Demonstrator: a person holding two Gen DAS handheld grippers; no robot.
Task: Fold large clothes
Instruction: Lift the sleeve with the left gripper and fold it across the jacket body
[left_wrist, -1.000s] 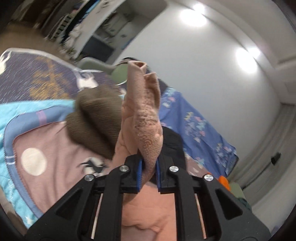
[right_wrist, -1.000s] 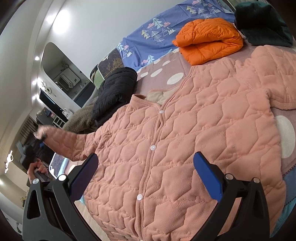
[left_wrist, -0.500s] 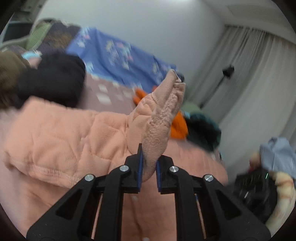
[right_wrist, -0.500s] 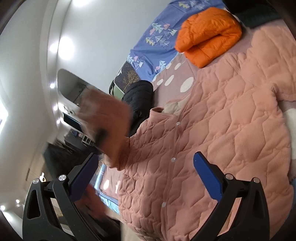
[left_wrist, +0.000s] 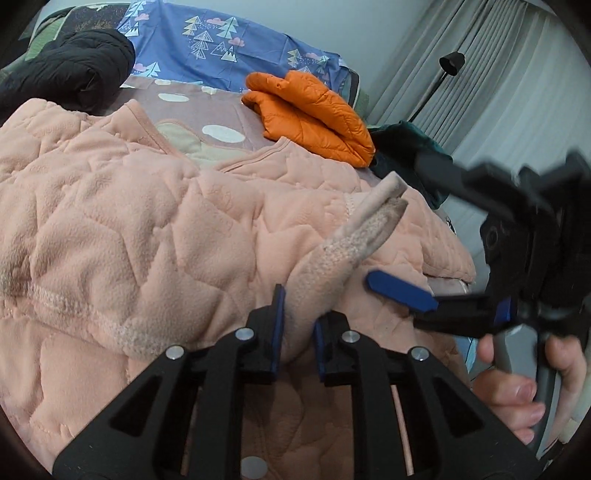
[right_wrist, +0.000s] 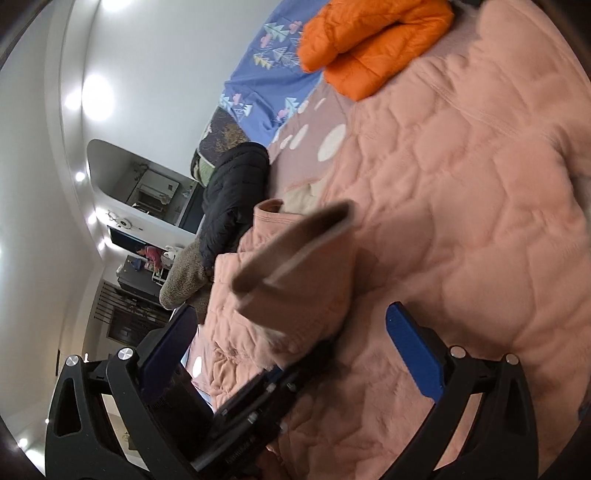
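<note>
Left wrist view, peach sleeve (left_wrist: 332, 254) between left hand-held gripper (left_wrist: 297, 328) pads

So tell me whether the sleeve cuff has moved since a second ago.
Yes. The sleeve cuff, between the left hand-held gripper's just-loosening jaws, swung from out beyond the black jacket across onto the pink jacket's front.

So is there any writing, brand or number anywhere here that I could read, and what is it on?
Nothing here can be read.
Pale lettering on the black body of the left tool, right wrist view: too blurred to read; its jaws have just been opening, pink sleeve between them.
Blue bedsheet: printed trees and clouds only, no words.
</note>
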